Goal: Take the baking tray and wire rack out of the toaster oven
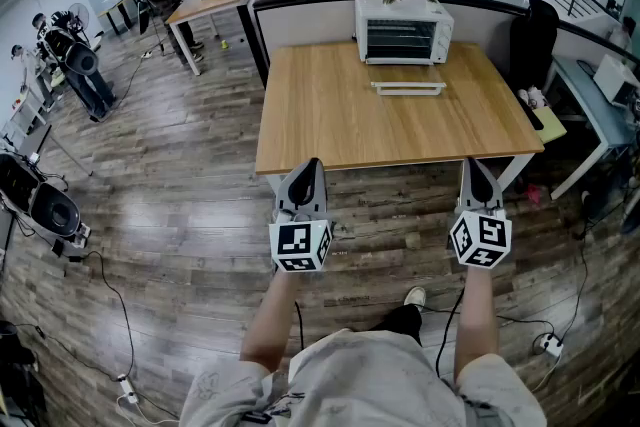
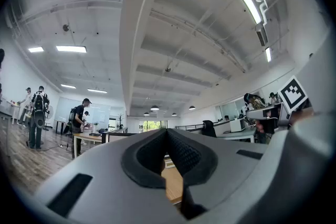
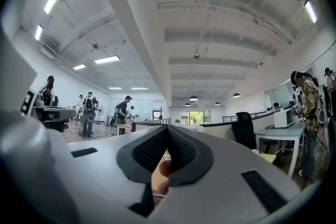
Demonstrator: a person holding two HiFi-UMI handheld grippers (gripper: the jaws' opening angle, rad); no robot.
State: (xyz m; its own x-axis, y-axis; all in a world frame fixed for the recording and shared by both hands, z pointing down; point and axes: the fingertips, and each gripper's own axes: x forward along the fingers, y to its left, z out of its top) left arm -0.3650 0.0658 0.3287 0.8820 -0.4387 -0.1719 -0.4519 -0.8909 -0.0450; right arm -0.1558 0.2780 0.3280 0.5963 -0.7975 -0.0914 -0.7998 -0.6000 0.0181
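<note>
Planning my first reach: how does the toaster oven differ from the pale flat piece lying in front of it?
The toaster oven is a box with a dark front at the far edge of the wooden table; the pale flat piece is low and thin, lying in front of it. The oven shows rack bars inside; the piece looks plain. Both are whitish and sit on that table.

white toaster oven [image 1: 403, 28], door [image 1: 408, 88] open, far edge of table [image 1: 330, 120], wire rack [image 1: 398, 38] inside
</note>
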